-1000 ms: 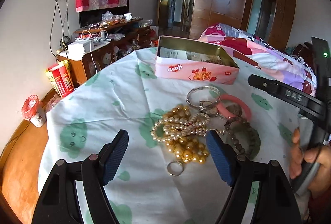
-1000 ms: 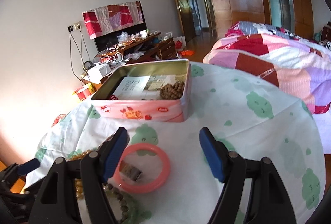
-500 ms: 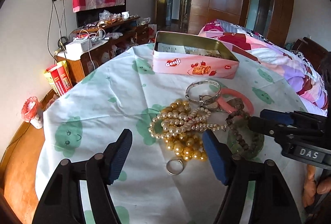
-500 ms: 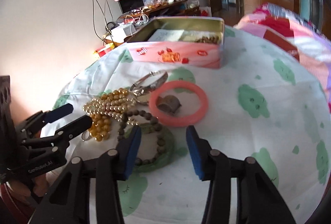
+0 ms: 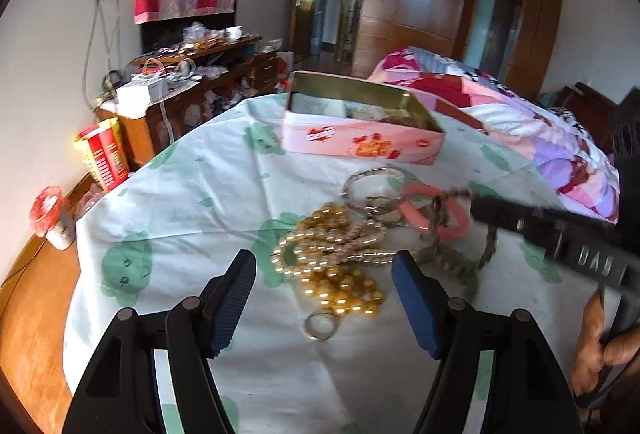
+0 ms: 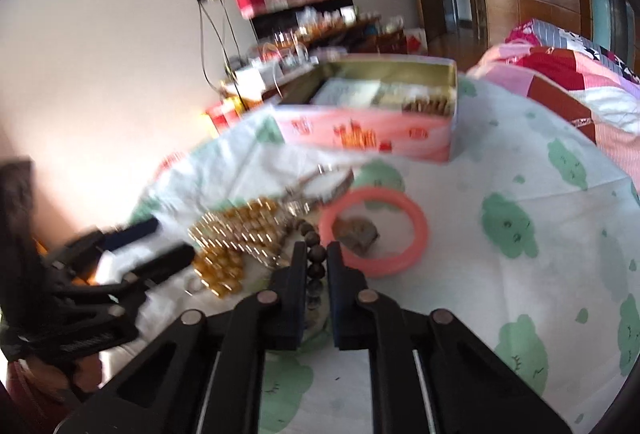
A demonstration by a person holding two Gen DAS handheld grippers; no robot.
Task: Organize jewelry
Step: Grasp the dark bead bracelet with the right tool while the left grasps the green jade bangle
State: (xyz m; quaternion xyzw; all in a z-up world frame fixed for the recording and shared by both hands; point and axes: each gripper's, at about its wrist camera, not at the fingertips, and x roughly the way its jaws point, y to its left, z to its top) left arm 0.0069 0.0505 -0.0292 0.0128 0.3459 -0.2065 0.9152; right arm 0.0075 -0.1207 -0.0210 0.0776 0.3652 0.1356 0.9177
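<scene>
Right gripper point(image 6: 317, 258), jaws just closed, pinches my brown bead bracelet point(image 6: 313, 234) beside one pink bangle point(image 6: 374, 234). Left gripper point(image 5: 324, 298) gapes over two bead strands. One tin point(image 6: 372, 137) holds papers, beads.

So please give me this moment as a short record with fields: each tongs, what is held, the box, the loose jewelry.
right tongs: have just closed on dark bead bracelet
left tongs: open, holding nothing
pink tin box: open, at the far side of the table
loose on cloth: pink bangle, pearl strands, amber beads, small ring
</scene>
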